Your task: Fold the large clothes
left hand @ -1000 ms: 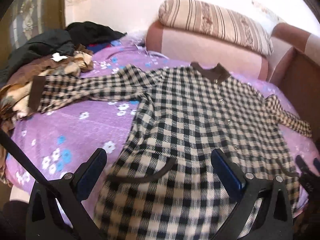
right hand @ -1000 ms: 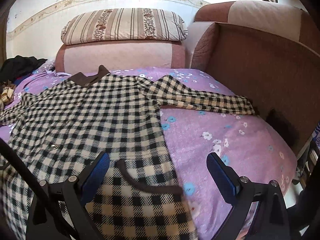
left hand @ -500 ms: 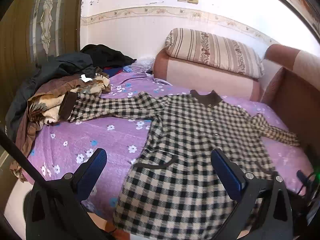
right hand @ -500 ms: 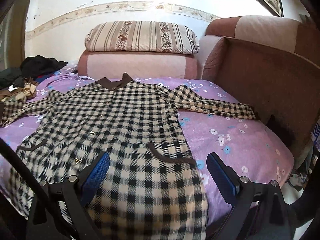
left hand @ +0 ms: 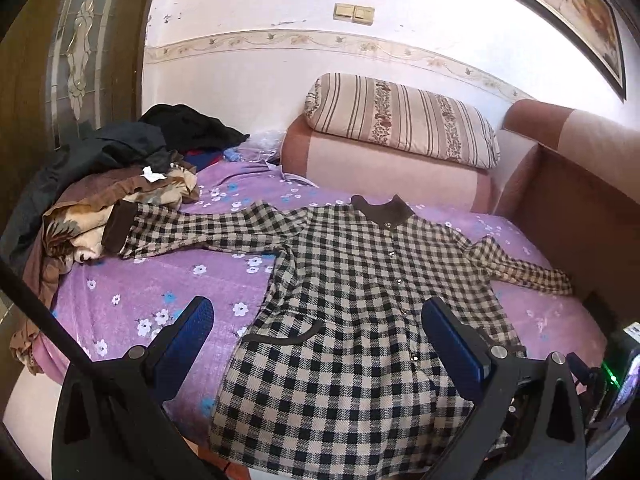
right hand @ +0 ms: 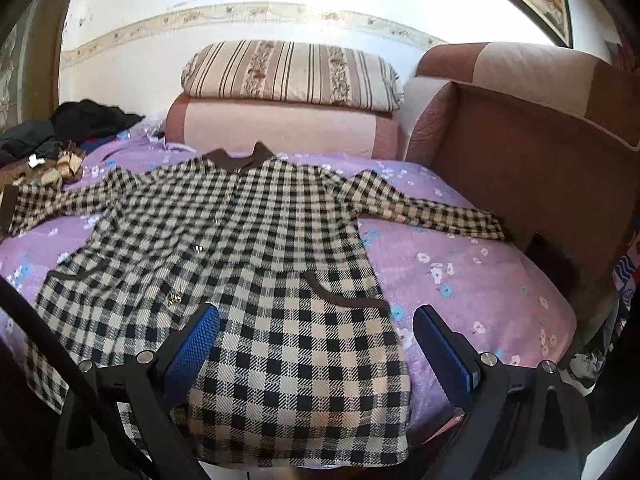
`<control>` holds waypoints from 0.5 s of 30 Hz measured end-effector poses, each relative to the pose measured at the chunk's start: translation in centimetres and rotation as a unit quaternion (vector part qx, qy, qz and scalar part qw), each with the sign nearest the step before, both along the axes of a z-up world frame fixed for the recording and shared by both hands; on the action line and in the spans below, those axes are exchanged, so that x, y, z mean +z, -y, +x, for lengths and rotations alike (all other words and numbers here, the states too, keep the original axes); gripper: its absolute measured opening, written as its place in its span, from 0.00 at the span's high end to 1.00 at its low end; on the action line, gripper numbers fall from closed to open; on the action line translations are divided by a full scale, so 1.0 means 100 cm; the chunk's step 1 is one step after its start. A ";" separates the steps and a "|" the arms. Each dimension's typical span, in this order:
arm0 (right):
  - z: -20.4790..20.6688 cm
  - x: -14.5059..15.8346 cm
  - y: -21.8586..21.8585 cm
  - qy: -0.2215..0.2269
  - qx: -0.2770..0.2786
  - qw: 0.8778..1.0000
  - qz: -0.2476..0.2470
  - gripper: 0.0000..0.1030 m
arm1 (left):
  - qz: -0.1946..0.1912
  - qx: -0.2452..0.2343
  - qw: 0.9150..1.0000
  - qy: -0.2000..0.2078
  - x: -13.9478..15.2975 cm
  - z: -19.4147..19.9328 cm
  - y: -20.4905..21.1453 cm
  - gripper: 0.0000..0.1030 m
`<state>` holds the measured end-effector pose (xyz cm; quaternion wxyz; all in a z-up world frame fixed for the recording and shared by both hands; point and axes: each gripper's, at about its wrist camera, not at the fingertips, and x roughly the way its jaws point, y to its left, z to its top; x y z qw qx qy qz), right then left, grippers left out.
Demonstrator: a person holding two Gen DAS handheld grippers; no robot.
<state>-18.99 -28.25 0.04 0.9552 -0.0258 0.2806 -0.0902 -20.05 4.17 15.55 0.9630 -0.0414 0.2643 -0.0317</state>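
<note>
A black-and-cream checked coat point(left hand: 352, 280) with a brown collar lies flat, face up, on the purple flowered bed cover point(left hand: 160, 276), sleeves spread to both sides. It also shows in the right wrist view point(right hand: 248, 248). Its hem hangs over the bed's near edge. My left gripper point(left hand: 316, 332) is open and empty, held above the coat's lower left part. My right gripper point(right hand: 316, 332) is open and empty, above the coat's lower right part near the pocket point(right hand: 340, 292).
A pile of dark and brown clothes point(left hand: 100, 176) lies at the bed's left end. A striped pillow point(left hand: 400, 120) sits on the pink bolster at the back. A brown sofa arm point(right hand: 532, 168) borders the right side.
Both grippers have pulled back and up from the coat, so the whole coat and the bed's near edge now show. Both stayed open.
</note>
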 end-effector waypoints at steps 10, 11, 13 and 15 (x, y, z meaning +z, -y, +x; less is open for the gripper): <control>0.026 -0.040 0.000 -0.035 0.005 0.999 -0.011 0.03 | -0.006 0.008 0.999 -0.048 -0.037 0.029 0.002 0.00; 0.027 -0.042 0.000 -0.036 0.005 0.999 -0.010 0.03 | -0.005 0.009 0.999 -0.051 -0.040 0.032 0.005 0.00; 0.029 -0.046 0.002 -0.037 0.003 0.999 -0.011 0.03 | -0.005 0.008 0.998 -0.058 -0.046 0.037 0.007 0.00; 0.031 -0.050 0.003 -0.037 0.001 0.999 -0.009 0.03 | -0.006 0.002 0.998 -0.064 -0.049 0.041 0.011 0.00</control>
